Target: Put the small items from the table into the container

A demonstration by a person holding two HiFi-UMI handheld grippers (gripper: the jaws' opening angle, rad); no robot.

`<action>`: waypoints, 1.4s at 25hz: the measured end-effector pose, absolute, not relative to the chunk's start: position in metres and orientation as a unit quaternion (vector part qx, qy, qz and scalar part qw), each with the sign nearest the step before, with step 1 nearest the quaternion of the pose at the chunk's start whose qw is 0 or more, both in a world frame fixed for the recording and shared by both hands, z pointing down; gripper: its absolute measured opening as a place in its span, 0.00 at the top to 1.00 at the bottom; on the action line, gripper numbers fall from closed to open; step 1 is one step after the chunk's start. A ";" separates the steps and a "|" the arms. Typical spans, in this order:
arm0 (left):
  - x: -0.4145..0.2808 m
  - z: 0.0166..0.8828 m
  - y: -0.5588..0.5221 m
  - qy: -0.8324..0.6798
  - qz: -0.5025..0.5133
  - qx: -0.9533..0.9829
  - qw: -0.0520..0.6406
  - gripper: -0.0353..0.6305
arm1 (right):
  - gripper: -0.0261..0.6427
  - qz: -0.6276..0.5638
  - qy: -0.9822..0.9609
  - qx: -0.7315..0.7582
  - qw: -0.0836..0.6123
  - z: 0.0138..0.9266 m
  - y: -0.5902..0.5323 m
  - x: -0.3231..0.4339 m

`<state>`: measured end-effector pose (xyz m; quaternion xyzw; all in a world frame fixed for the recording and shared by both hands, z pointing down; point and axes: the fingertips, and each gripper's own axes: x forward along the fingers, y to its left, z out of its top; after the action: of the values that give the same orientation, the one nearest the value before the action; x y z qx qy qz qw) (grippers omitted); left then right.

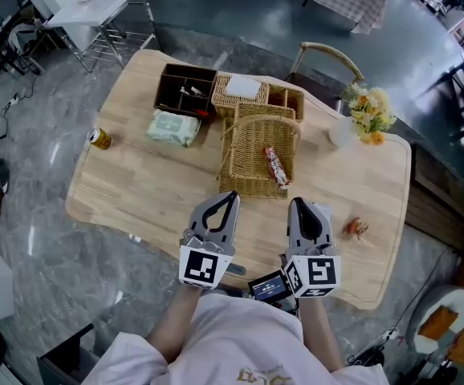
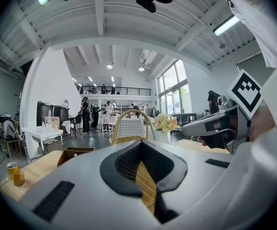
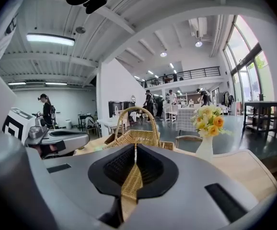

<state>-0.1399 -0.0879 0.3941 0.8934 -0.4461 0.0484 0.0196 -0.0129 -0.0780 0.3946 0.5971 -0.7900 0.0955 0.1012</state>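
The wicker basket (image 1: 252, 147) with a hoop handle stands mid-table, and a red snack packet (image 1: 276, 168) lies inside it by the right wall. A small reddish item (image 1: 356, 228) rests on the table to the right. My left gripper (image 1: 230, 196) and right gripper (image 1: 299, 204) hover side by side near the table's front edge, pointing at the basket. Both are shut with nothing between the jaws. In the left gripper view the left gripper (image 2: 141, 150) faces the basket (image 2: 129, 127). In the right gripper view the right gripper (image 3: 134, 150) faces the basket (image 3: 136, 128) too.
A drink can (image 1: 99, 138) stands at the table's left edge and a green tissue pack (image 1: 173, 127) lies left of the basket. Behind are a dark divided box (image 1: 185, 89) and a wicker tray (image 1: 244, 93). A vase of flowers (image 1: 364, 112) stands back right, near a chair (image 1: 328, 54).
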 end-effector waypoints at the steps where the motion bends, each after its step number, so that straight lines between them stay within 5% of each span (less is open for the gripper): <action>1: -0.141 0.391 -0.086 -0.447 0.047 0.893 0.021 0.94 | 0.92 0.091 -0.789 0.600 0.098 0.392 -0.074 -0.012; 35: -0.048 0.311 -0.002 -0.428 0.010 0.903 -0.028 0.94 | 0.93 0.006 -0.768 0.640 0.008 0.316 0.030 0.085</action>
<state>-0.0481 -0.0020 0.3112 0.9034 -0.4278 0.0102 -0.0279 0.0849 0.0300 0.3156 0.6402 -0.7681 0.0055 0.0084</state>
